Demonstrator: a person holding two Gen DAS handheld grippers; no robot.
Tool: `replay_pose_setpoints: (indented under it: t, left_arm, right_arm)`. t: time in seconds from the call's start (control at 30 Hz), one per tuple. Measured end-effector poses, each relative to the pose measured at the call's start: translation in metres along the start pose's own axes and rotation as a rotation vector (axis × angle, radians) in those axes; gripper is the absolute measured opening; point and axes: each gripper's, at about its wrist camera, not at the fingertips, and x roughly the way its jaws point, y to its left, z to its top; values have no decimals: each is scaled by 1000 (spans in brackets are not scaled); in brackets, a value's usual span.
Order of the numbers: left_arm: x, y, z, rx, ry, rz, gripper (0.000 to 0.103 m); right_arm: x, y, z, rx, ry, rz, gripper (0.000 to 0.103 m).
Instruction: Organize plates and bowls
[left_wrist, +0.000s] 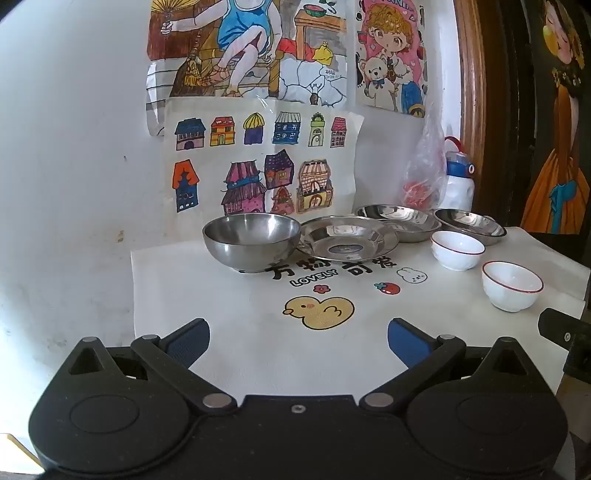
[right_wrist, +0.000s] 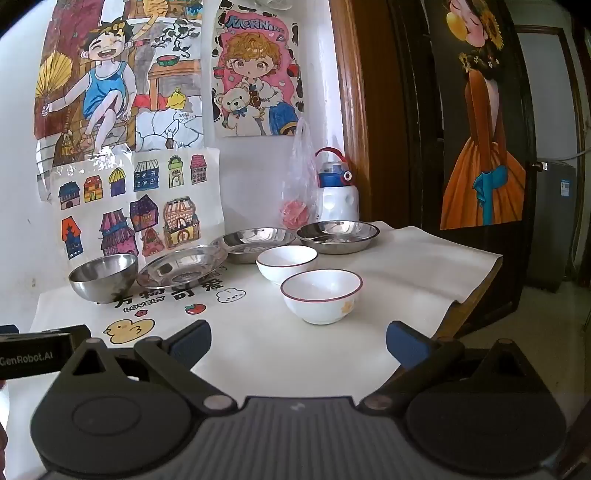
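A steel bowl (left_wrist: 252, 240) (right_wrist: 103, 277) stands at the back left of the white cloth. Three steel plates run to its right: a tilted one (left_wrist: 349, 238) (right_wrist: 183, 266), a middle one (left_wrist: 400, 218) (right_wrist: 253, 240) and a far-right one (left_wrist: 470, 224) (right_wrist: 338, 235). Two white red-rimmed bowls stand in front: the farther (left_wrist: 457, 250) (right_wrist: 287, 263) and the nearer (left_wrist: 511, 285) (right_wrist: 321, 295). My left gripper (left_wrist: 298, 341) is open and empty over the cloth's front. My right gripper (right_wrist: 298, 343) is open and empty, just before the nearer white bowl.
A white and blue bottle (right_wrist: 338, 194) and a plastic bag (right_wrist: 300, 184) stand against the wall behind the plates. Drawings cover the wall. The cloth's right edge (right_wrist: 480, 273) drops off by a dark door. The left gripper's body (right_wrist: 35, 354) shows at the right view's left edge.
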Motion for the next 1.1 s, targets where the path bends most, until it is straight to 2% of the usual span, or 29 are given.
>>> replay_pose_setpoints:
  t: [1.1]
  left_arm:
    - [4, 2, -1, -14, 13, 11, 102]
  right_arm:
    - [6, 3, -1, -9, 11, -3, 103]
